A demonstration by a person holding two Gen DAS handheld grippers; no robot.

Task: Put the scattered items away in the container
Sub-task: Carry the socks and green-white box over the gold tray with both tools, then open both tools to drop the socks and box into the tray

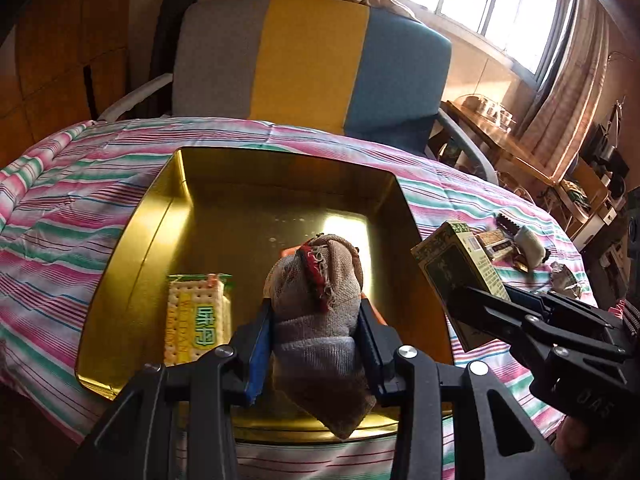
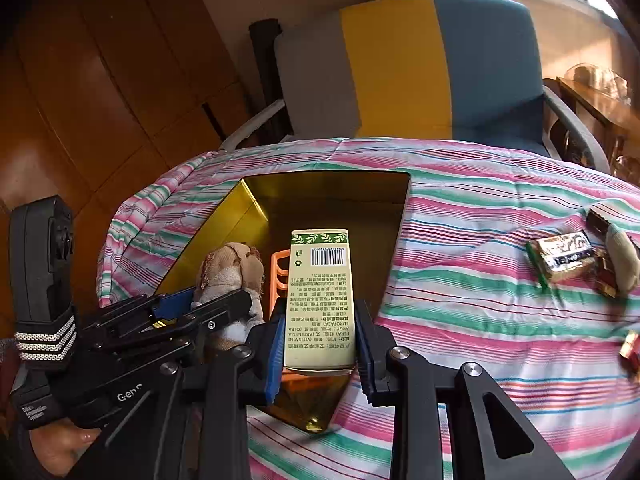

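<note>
Both grippers are loaded and hanging over the tin. Left gripper [image 1: 316, 344] has its blue pads pressed in narrow on a worn grey-brown sock [image 1: 320, 300], which bulges up between the fingers and droops below them, over the near part of the gold tin [image 1: 132, 264]. Right gripper [image 2: 320, 344] is clamped on the sides of a pale green carton [image 2: 320, 300], barcode end pointing away, held above the tin's near right corner; in the left wrist view that same carton [image 1: 452, 264] sits tilted beside the tin's right rim. Down inside the tin, a cracker packet [image 1: 196, 316] lies flat near the left wall, and an orange plastic piece [image 2: 280, 276] shows under the carton. Farther right on the striped cloth [image 2: 480, 320], well apart from the tin, a small cluster waits: a shiny gold-wrapped snack [image 2: 564, 258], a cream-coloured pouch [image 2: 622, 264], and some dark wrappers I can't make out. Beyond the table edge stands a grey, yellow and blue chair [image 1: 312, 56]
</note>
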